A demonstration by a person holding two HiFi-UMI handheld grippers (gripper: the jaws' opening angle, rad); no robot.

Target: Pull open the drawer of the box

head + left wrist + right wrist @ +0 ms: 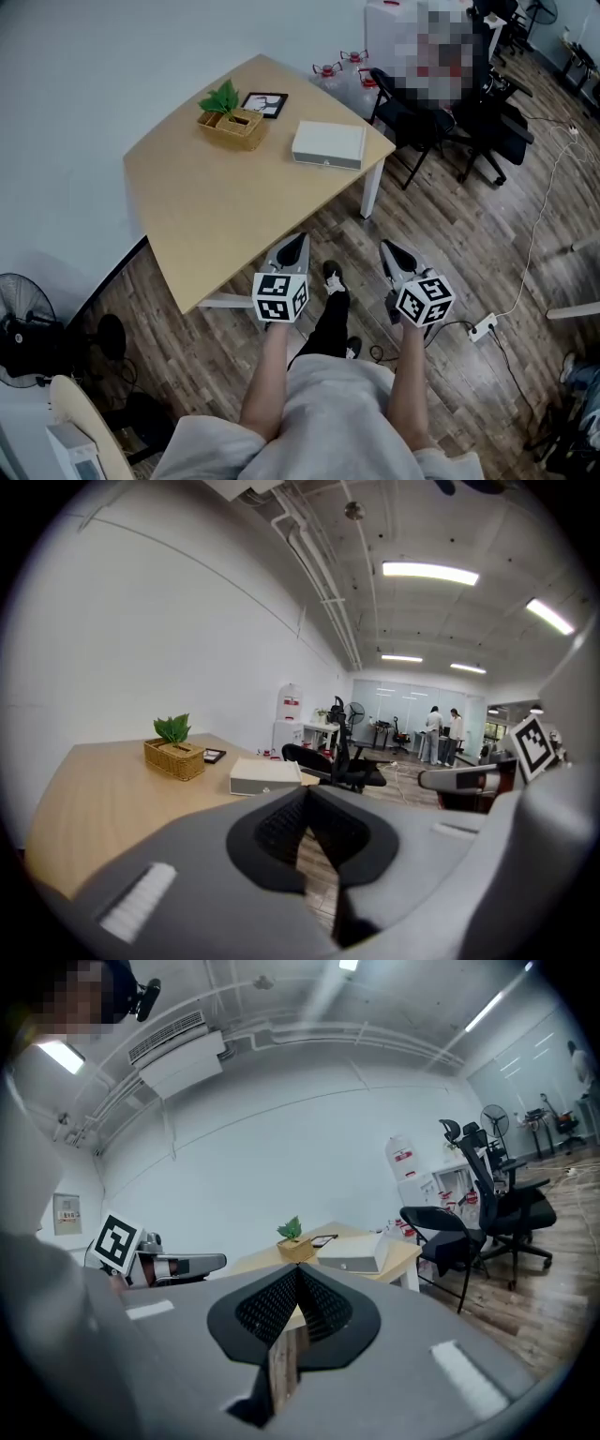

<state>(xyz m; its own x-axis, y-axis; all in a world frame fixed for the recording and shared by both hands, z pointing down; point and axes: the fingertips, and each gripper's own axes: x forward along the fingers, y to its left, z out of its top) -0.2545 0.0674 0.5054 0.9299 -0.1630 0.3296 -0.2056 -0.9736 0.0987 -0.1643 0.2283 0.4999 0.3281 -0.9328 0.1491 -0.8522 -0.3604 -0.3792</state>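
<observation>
Well back from the counter (206, 216), our left tongs (300, 239) and right tongs (385, 247) are pinched empty; reaching closed, we could shove the box (328, 141) away.

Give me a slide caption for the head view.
Left claw and right claw, both shut and empty, short of the table bearing the closed white box.

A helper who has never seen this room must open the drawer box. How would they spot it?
Find the wooden table against the white wall. Near its corner by the black chair lies the box. It is flat, white and plain, unlike the woven basket with green leaves and the dark frame beside it.
</observation>
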